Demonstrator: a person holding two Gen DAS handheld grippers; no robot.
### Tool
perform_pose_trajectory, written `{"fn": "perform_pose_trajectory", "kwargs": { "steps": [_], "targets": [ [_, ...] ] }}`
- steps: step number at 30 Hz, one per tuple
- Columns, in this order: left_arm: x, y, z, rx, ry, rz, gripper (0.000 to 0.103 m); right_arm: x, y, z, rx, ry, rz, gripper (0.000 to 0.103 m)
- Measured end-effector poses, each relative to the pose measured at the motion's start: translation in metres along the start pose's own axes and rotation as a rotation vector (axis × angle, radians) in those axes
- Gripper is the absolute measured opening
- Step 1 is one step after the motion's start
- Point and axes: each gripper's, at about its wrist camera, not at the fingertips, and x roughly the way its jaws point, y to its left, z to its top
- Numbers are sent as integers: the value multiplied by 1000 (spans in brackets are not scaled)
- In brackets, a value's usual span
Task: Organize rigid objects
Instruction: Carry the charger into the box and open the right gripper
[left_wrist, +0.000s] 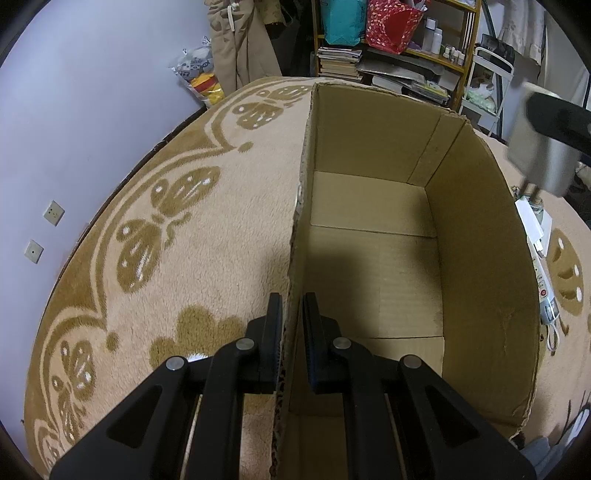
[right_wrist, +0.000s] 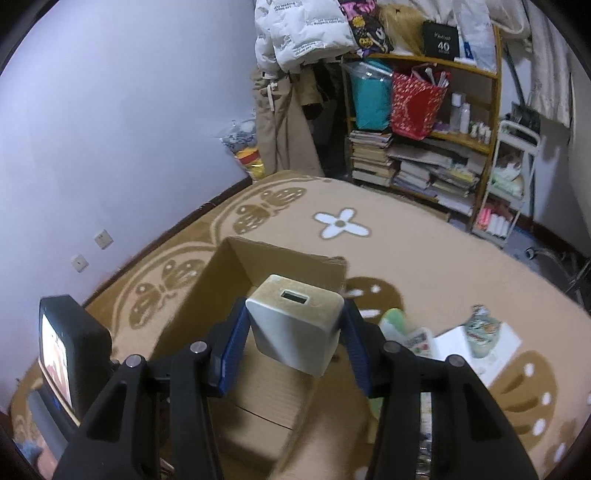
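An open cardboard box stands on the patterned rug, and no object shows on the part of its floor that I can see. My left gripper is shut on the box's near left wall, one finger outside and one inside. In the right wrist view my right gripper is shut on a silver square block with a small slot in its top. It holds the block in the air above the box. The left wrist view shows the same block blurred above the box's far right corner.
A white power strip lies on the rug just right of the box. White paper and a crumpled bottle lie farther right. A crowded bookshelf and hanging coats stand at the back wall.
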Motion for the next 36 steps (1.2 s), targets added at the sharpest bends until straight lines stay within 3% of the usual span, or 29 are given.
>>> {"fn": "perform_pose_trajectory", "kwargs": {
  "steps": [6,15,33,34,36],
  "targets": [
    [-1,-1,-1,15,-14,9,10,21,8,0,3,40,26,53],
    [0,0,-1,22,-30,8,9,43,12,-9,-2,86,-10,53],
    [2,2,-2,9,-27,8,9,36,17,-18,-30,55,-13,54],
    [2,2,-2,10,-30,12,9,33,17,-17,-33,52,-15,55],
    [1,1,-2,9,-33,10,9,27,14,-17,-35,39,-25,68]
  ]
}}
